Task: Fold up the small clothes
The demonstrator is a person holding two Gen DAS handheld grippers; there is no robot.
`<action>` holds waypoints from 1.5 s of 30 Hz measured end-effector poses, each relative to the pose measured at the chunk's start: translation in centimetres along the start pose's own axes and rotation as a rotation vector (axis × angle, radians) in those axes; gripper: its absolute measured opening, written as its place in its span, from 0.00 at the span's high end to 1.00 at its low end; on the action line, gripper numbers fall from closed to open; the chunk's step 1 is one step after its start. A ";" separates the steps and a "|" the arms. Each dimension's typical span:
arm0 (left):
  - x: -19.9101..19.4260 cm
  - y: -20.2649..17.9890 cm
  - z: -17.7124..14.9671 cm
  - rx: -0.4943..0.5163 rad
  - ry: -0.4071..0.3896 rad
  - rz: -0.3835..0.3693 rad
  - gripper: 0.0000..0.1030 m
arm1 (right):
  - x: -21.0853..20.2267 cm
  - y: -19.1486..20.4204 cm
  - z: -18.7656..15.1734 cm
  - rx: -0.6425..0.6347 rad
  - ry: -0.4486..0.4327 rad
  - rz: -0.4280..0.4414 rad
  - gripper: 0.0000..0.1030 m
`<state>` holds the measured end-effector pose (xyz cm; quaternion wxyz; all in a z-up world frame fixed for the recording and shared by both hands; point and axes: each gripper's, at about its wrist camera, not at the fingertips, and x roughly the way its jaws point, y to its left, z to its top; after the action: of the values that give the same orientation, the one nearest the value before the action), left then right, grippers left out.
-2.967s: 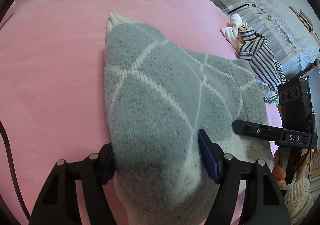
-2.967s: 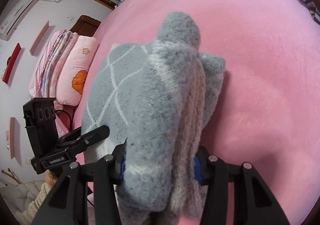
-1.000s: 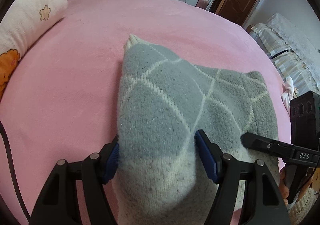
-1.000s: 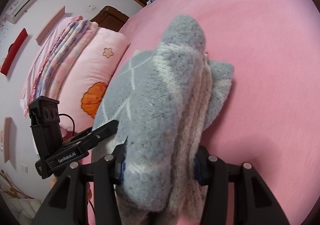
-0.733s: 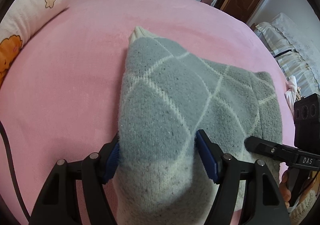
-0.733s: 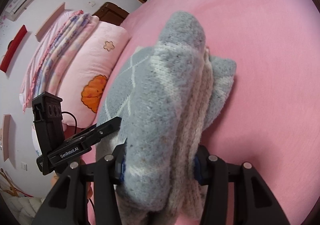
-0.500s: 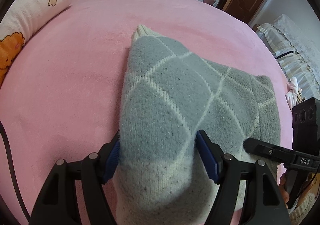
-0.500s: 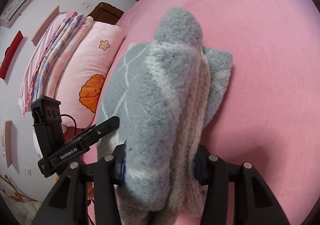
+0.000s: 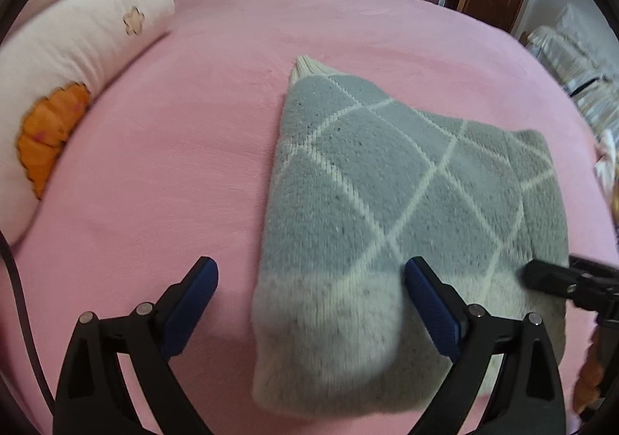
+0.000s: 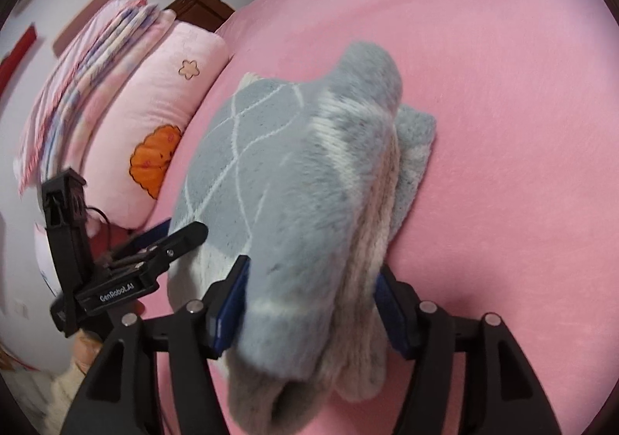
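A folded grey knit sweater [image 9: 387,183] with white diamond lines and a cream hem lies on the pink bed cover [image 9: 174,164]. My left gripper [image 9: 309,272] stands wide and its jaws are opening. The sweater's near left corner is between them: the left pad is clear of the cloth, the right pad is beside it. In the right wrist view the thick folded edge of the sweater [image 10: 271,164] fills my right gripper [image 10: 311,272]. Its jaws are opening, though both blue pads still touch the cloth. The left gripper [image 10: 170,241] shows at the sweater's left side.
A pink pillow [image 9: 58,106] with an orange patch lies at the bed's left, with folded quilts [image 10: 77,67] behind it. Wardrobe doors and a wooden door stand beyond the bed. A covered piece of furniture [image 9: 572,59] is at the right. A person's hand [image 10: 81,350] holds the left gripper.
My left gripper has let go of the sweater corner and spread wide. The right jaws have parted slightly. Both views swung toward the pillow, and the sweater lies lower on the bed.
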<state>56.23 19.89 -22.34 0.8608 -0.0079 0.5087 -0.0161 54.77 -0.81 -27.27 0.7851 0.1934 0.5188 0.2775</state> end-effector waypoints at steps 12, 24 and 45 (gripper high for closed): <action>-5.4 -3.4 -4.4 0.058 0.048 0.170 0.00 | -5.1 4.2 -3.0 -0.162 -0.019 -0.235 0.39; -19.1 -9.7 -10.9 -0.009 -0.086 0.083 0.00 | -16.2 7.8 -11.2 -0.211 -0.099 -0.310 0.39; -32.4 -18.5 -23.9 -0.110 -0.175 0.015 0.00 | -31.8 5.9 -26.9 -0.091 -0.306 -0.402 0.32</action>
<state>19.27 2.59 -4.96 0.9003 -0.0528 0.4317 0.0190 18.84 -16.01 -11.67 0.9018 0.0907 0.4089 0.1064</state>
